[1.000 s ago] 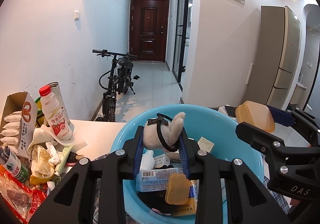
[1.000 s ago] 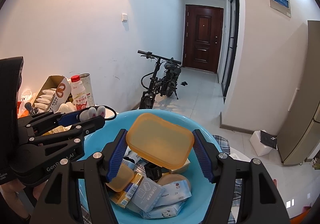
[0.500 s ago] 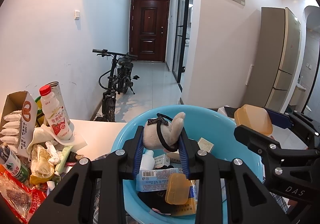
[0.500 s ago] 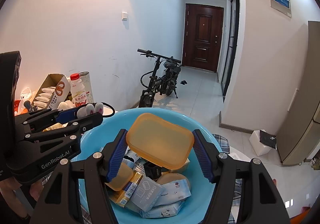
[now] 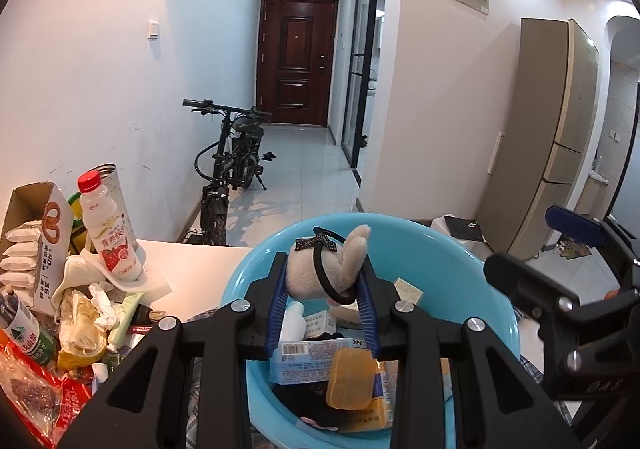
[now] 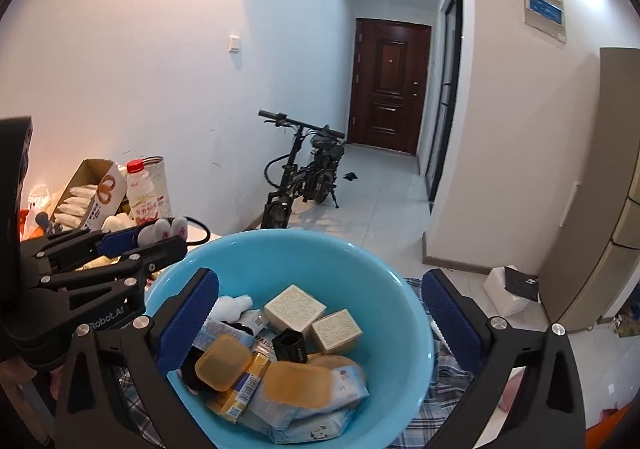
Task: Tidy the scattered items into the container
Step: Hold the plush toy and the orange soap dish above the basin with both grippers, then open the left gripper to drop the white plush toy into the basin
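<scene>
Two claws hang over my blue basin, which sits on a plaid cloth on the white surface. My left claw is clamped narrow on a beige plush toy with a black band around it; the toy sits above the near part of the basin, pinched between both blue pads. My right claw stands wide, its jaws having just been opening, and nothing is between them. Below it, a large orange lid lies blurred on the heap inside the basin, over white wipe packs. Beside it in the basin lie a smaller orange box, a yellow packet, two cream cartons, a black cap and a white bottle. Left of the basin, clutter is on the surface: a red-capped drink bottle, an open cardboard box of white sachets, a metal tin, crumpled wrappers and a red bag. Behind, a bicycle leans by the wall.
</scene>
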